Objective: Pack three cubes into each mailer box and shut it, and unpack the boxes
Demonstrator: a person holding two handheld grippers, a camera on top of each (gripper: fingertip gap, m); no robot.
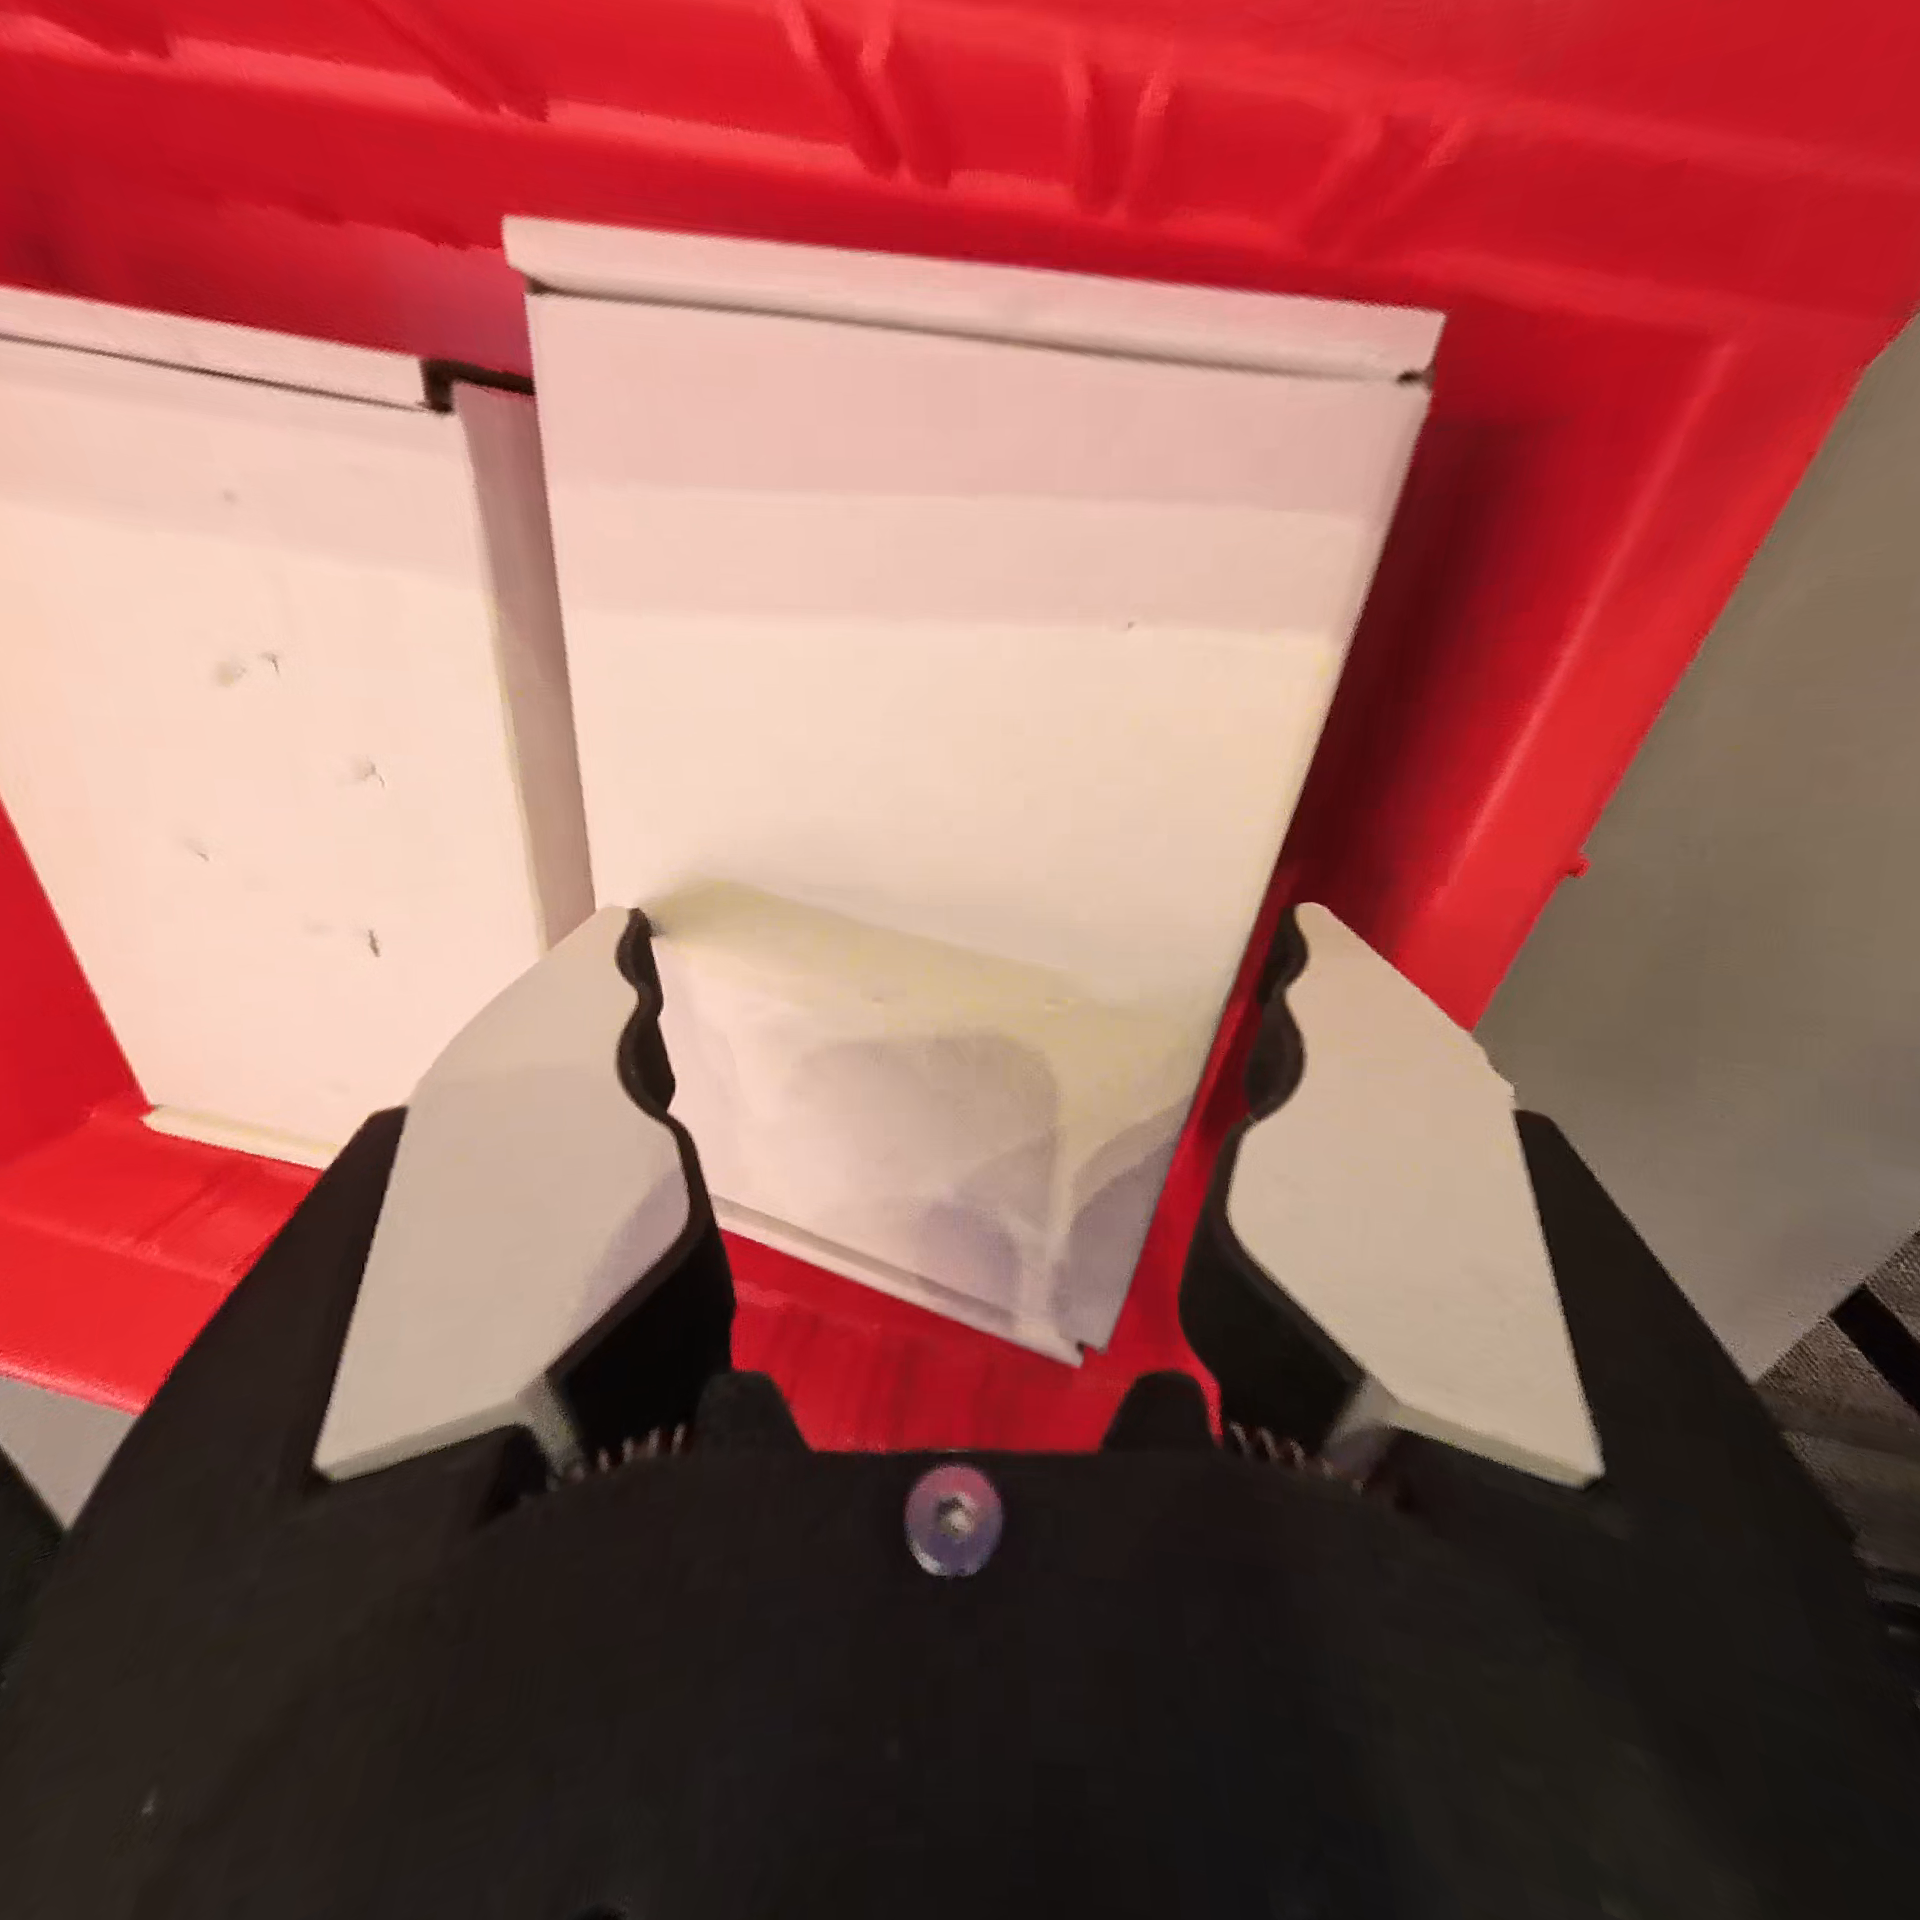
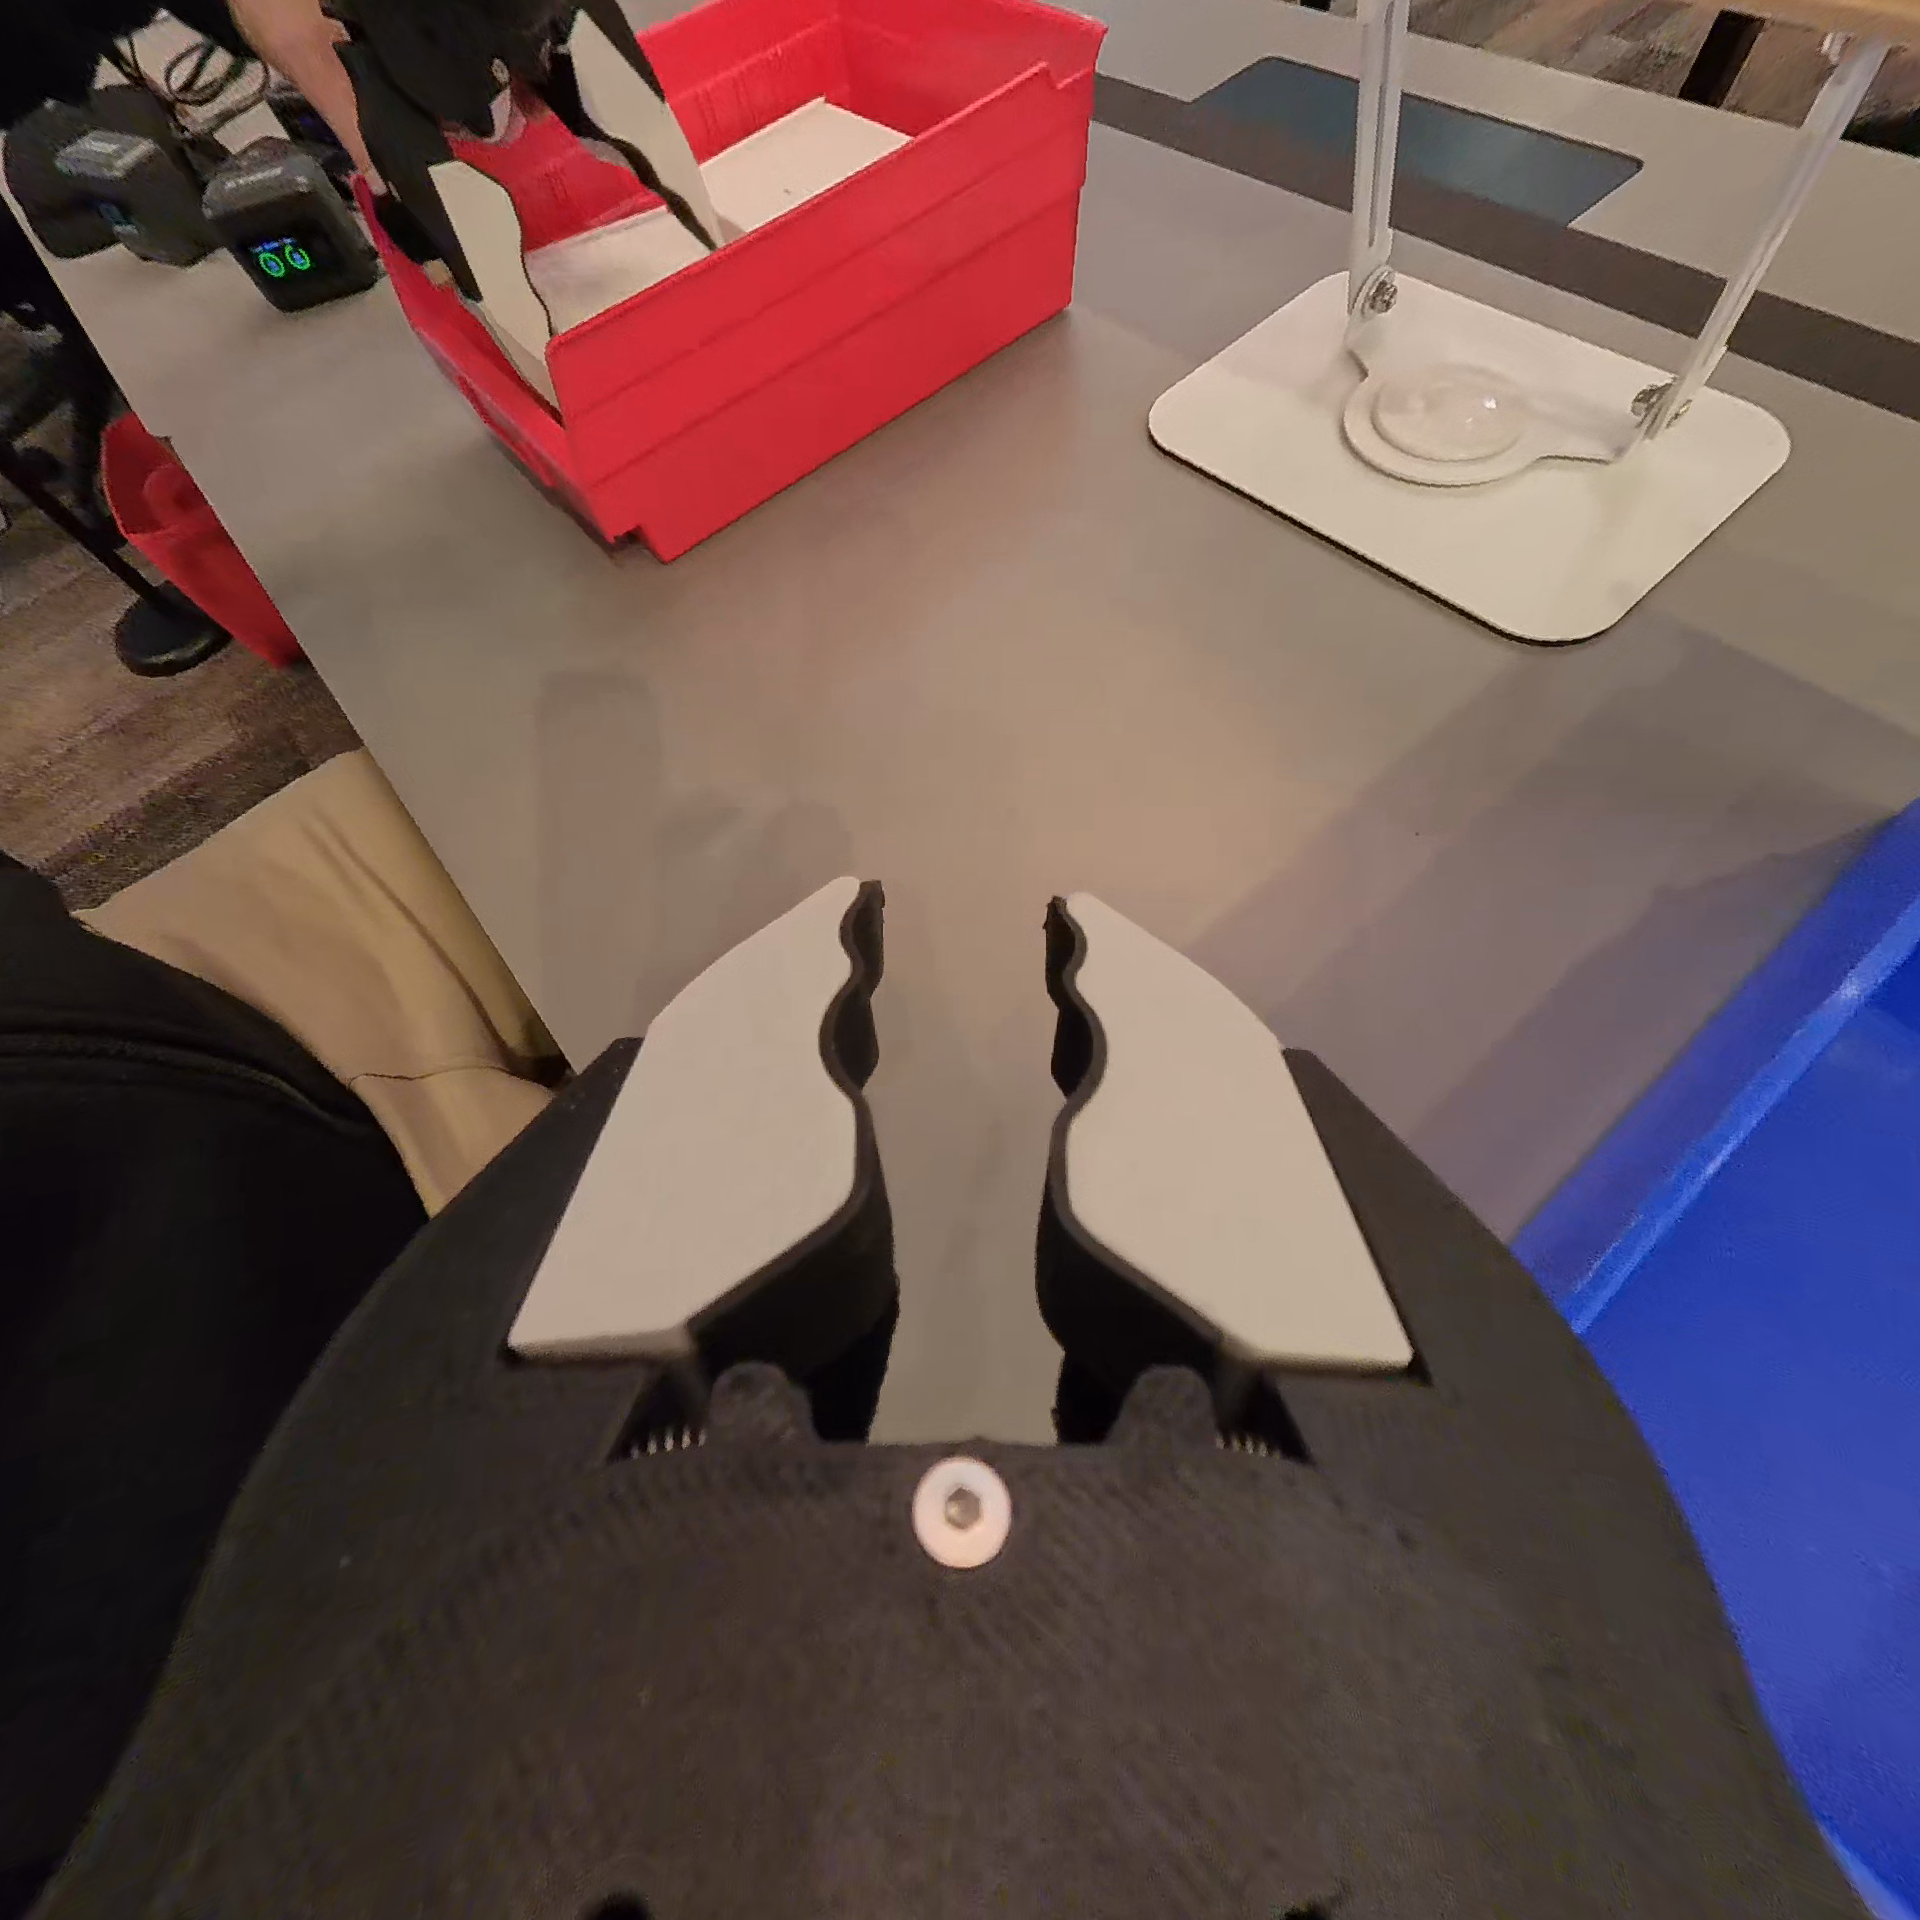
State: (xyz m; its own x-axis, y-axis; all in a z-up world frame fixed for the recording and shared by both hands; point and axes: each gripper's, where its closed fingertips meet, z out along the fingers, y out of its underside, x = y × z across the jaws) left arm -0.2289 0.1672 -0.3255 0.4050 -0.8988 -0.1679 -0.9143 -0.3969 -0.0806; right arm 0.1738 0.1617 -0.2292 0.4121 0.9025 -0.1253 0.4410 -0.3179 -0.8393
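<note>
Mailer box (image 1: 966,727) lies flat and closed in the red bin (image 1: 1558,499), its near end between the wide-apart fingers of the left tool (image 1: 961,997) (nothing clamped yet), with a second mailer box (image 1: 239,727) just beside it on the left. To lift it cleanly, I would straddle both long edges squarely and close on the near end without catching the neighbour. The right tool (image 2: 964,914), fingers apart and empty, hovers over the grey counter (image 2: 935,644) well away from the bin.
</note>
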